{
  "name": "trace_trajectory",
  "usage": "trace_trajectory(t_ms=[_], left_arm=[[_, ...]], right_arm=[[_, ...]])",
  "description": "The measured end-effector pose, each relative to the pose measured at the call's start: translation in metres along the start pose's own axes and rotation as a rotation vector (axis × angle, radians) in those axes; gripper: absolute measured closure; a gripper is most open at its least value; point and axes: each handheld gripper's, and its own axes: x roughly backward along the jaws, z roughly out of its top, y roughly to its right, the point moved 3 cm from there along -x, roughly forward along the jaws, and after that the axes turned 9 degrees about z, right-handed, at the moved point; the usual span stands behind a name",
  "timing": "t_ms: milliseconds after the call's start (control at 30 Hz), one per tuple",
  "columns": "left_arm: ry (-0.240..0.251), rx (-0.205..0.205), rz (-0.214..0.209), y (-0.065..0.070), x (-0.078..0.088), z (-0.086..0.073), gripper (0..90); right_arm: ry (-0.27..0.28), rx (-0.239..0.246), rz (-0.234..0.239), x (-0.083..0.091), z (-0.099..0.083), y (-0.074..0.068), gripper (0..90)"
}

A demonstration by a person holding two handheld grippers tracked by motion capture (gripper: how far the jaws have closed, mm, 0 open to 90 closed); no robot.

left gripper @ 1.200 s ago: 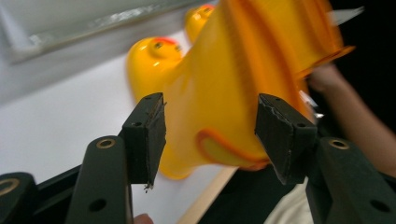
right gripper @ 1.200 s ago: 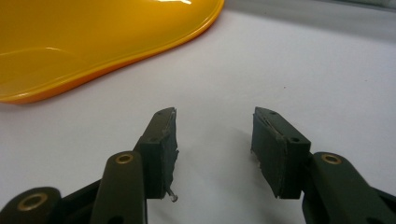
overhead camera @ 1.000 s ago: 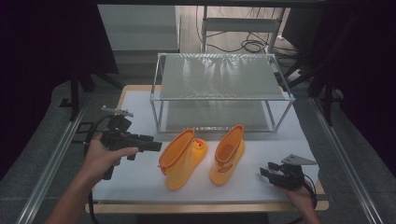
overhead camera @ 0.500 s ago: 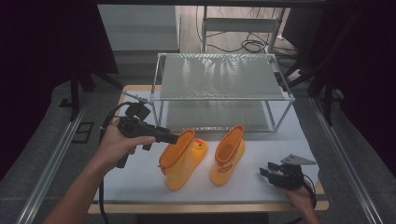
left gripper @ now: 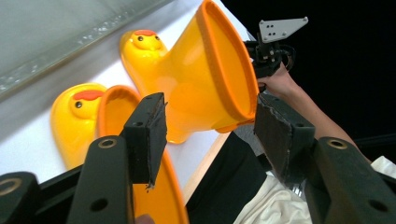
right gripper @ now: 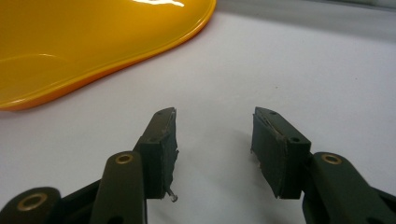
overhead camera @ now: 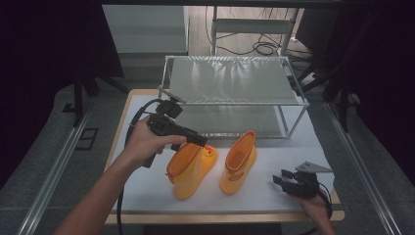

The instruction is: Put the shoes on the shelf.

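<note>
Shelving comes first: a two-tier wire rack (overhead camera: pixel 235 93) stands at the far side of the white table (overhead camera: pixel 147 181), and it looks like the likely home for the boots. In front of it two yellow duck-faced rain boots stand side by side, toes toward the rack, the left boot (overhead camera: pixel 188 166) just beside the right boot (overhead camera: pixel 239 162).

The left gripper (overhead camera: pixel 201 141) hovers at the collar of the left boot, jaws spread, nothing pinched; in the left gripper view one pad (left gripper: pixel 147 135) sits over that boot's opening while the other hangs outside both boots. To grip well, I judge the hand should lower until one pad is inside the shaft and one outside, then close on the collar wall, not the rim edge, which could slip.

The right gripper (overhead camera: pixel 288 182) rests near the table's front right corner, fingers spread and empty, apart from the right boot's sole.
</note>
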Motion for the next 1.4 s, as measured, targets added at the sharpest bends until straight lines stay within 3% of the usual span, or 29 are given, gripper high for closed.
trace_trajectory(t_ms=[167, 433, 667, 733, 1033, 1200, 1400], left_arm=[[-0.028, -0.02, 0.003, 0.012, -0.011, 0.011, 44.3], [-0.055, -0.016, -0.009, 0.02, -0.028, 0.023, 45.1], [-0.103, -0.018, -0.022, 0.026, -0.053, 0.033, 45.4], [-0.11, -0.001, -0.021, 0.03, -0.065, 0.036, 45.4], [-0.161, 0.011, -0.003, 0.029, -0.089, 0.038, 47.1], [-0.199, 0.023, 0.027, 0.028, -0.104, 0.037, 52.4], [-0.223, 0.032, 0.032, 0.027, -0.112, 0.036, 59.9]], right_arm=[[-0.002, -0.001, 0.002, -0.001, 0.0, 0.0, 49.9], [-0.003, -0.007, 0.003, -0.001, -0.001, 0.0, 49.9], [-0.001, -0.006, 0.001, 0.0, -0.001, 0.001, 49.9], [0.001, -0.009, 0.0, 0.001, -0.001, 0.001, 49.9], [0.003, -0.011, -0.002, 0.001, -0.001, 0.003, 49.9], [0.004, -0.012, -0.002, 0.002, -0.001, 0.003, 49.9], [0.004, -0.015, -0.003, 0.002, -0.001, 0.003, 49.9]])
